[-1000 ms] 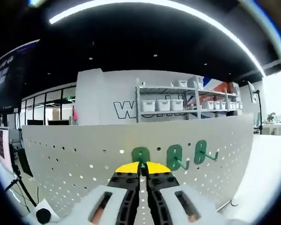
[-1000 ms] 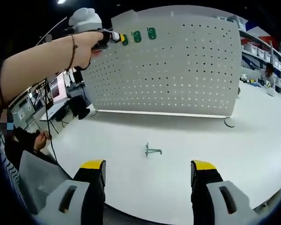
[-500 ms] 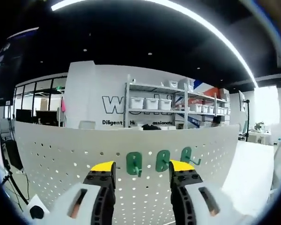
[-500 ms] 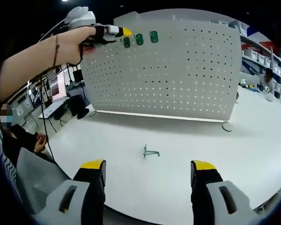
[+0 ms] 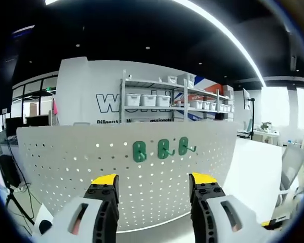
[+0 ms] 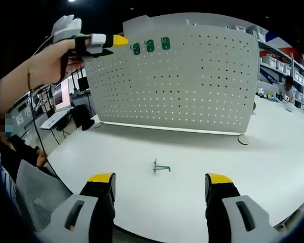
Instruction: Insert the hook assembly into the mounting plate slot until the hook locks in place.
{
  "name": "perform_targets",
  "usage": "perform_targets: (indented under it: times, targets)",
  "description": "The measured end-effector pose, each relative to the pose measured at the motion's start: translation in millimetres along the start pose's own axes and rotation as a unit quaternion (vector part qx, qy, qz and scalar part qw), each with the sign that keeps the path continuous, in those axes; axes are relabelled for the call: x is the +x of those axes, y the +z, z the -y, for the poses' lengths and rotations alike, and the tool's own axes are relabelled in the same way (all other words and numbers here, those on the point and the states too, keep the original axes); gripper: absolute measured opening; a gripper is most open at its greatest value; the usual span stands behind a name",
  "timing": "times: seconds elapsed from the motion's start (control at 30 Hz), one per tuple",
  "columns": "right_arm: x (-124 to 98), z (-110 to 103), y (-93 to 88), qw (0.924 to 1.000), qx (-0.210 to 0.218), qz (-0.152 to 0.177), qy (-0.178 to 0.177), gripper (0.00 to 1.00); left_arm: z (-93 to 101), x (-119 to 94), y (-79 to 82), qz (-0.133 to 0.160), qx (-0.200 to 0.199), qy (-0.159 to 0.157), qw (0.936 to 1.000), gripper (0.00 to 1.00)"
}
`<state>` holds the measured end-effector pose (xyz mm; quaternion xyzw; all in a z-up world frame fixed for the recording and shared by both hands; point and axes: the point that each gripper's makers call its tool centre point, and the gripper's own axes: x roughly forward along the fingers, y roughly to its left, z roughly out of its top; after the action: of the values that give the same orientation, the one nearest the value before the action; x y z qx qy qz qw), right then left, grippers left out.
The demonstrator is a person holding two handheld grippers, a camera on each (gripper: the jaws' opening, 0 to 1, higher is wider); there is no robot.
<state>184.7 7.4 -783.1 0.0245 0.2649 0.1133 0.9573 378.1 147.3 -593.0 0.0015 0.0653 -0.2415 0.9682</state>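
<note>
Pegboard (image 6: 182,76) stands upright on the white table (image 6: 273,167), a pale panel dotted with holes, and everything else sits in relation to it. Three green hooks (image 5: 161,148) hang in a row near its top edge, side by side; in the right gripper view they show as three green tabs (image 6: 150,46) at the upper left of the board. The left gripper (image 5: 153,185) is held in front of the board just below that row, jaws spread wide with nothing between them; from the other side it appears in a person's hand (image 6: 53,58), its yellow tip just beside the leftmost hook. A fourth hook (image 6: 160,166) lies loose on the table well in front of the board's foot. The right gripper (image 6: 159,185) hangs above the table short of that loose hook, jaws wide apart and empty. Shelves with white bins (image 5: 157,99) stand behind the board.
</note>
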Motion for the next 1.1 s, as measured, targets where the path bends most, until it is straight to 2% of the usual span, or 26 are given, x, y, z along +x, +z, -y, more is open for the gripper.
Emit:
perform_targets:
  times: [0.13,0.2,0.57,0.77,0.9,0.93,1.1]
  targets:
    - [0,0,1.1,1.0000,-0.003,0.003,-0.002,0.69,7.9,-15,-16.3,-0.018,0.004,-0.013,0.9997,0.56]
    - [0,0,1.4,1.0000,-0.004,0.004,-0.001,0.69,12.2,-22,-24.5,-0.027,-0.007,-0.020,0.9994,0.55]
    - [-1,0,2.0,1.0000,-0.004,0.007,0.000,0.68,27.1,-54,-66.7,-0.066,-0.006,-0.032,0.9973,0.53]
    - [-2,-1,2.8,1.0000,-0.003,0.009,0.002,0.68,33.0,-71,-81.8,-0.079,-0.005,-0.034,0.9962,0.52]
    - [-2,-1,3.0,0.9999,-0.002,0.009,0.004,0.68,44.4,-82,-102.9,-0.101,-0.008,-0.044,0.9939,0.50]
    - [-2,-1,3.1,0.9999,-0.003,0.009,0.004,0.68,48.1,-86,-112.4,-0.112,-0.009,-0.046,0.9926,0.50]
    - [-3,-1,4.1,0.9999,-0.004,0.012,0.004,0.68,60.8,-90,-137.2,-0.135,-0.011,-0.057,0.9892,0.48]
